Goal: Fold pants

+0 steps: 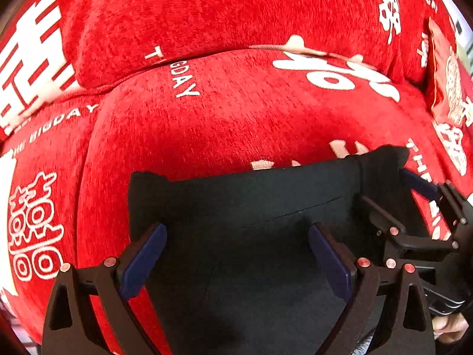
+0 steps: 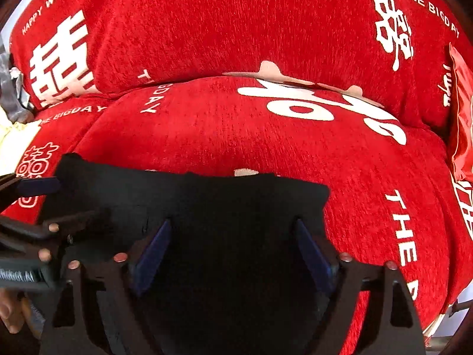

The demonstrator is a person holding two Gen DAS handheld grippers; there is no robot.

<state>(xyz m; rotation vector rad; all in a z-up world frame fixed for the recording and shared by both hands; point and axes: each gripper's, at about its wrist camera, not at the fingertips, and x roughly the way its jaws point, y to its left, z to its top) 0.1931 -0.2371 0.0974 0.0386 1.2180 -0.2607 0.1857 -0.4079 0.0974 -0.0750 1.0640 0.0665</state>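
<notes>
Black pants [image 1: 245, 207] lie folded into a flat rectangle on the red sofa seat [image 1: 221, 124]; they also show in the right wrist view [image 2: 207, 204]. My left gripper [image 1: 238, 233] is open, its blue pads wide apart just above the pants' left part. My right gripper [image 2: 233, 230] is open over the pants' right part, nothing between its pads. In the left wrist view the right gripper [image 1: 419, 207] shows at the pants' right edge. In the right wrist view the left gripper [image 2: 38, 189] shows at the pants' left edge.
The red sofa cover bears white characters and lettering; its backrest [image 2: 221, 23] rises behind the seat. A red cushion [image 2: 461, 112] stands at the right. Pale and grey cloth [image 2: 11, 118] lies at the far left.
</notes>
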